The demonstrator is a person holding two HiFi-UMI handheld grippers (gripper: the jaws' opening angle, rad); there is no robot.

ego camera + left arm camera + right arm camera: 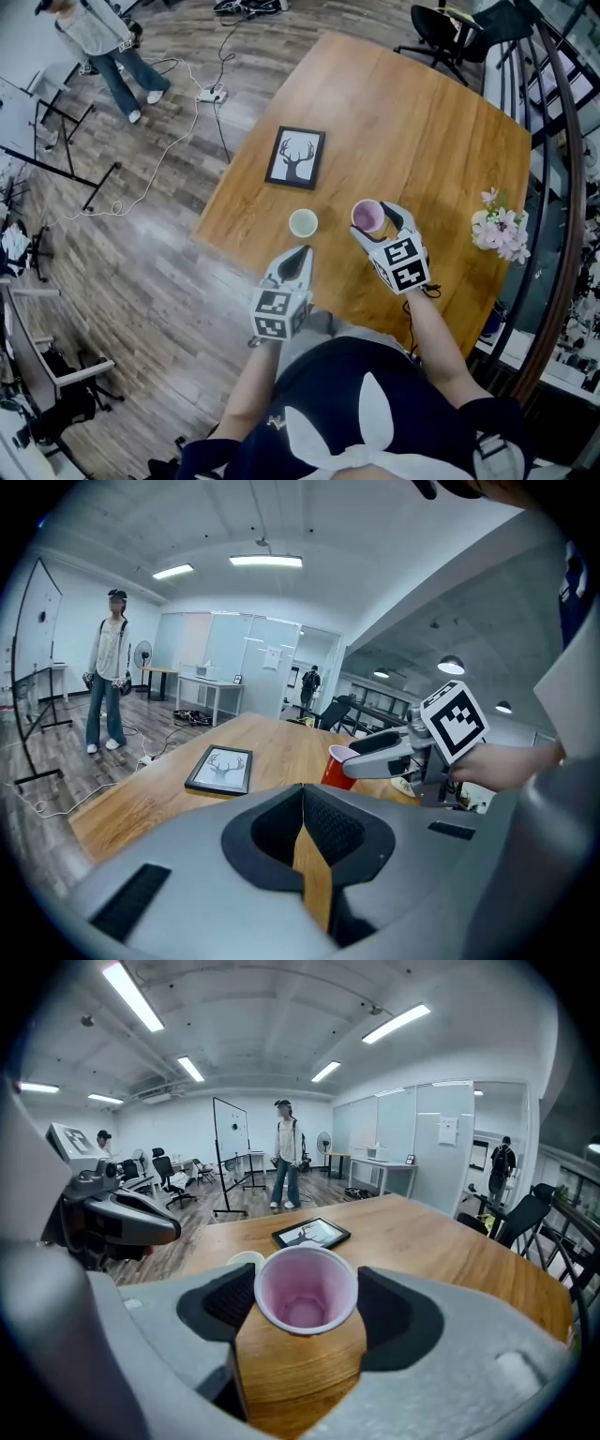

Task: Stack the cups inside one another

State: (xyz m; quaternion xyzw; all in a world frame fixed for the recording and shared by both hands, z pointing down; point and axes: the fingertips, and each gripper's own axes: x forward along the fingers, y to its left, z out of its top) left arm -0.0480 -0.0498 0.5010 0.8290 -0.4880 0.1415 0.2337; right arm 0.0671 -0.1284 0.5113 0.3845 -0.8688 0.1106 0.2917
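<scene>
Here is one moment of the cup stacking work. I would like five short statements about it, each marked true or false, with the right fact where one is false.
1. The right tongs are closed on the red cup. True.
2. The left tongs are open around the white cup. False: they are shut and empty, and the white cup stands free on the wooden table.
3. The framed deer picture lies flat on the table. True.
4. The red cup already sits inside the white cup. False: the two cups are apart, side by side.
5. The flowers stand near the table's left edge. False: they are near its right edge.
</scene>
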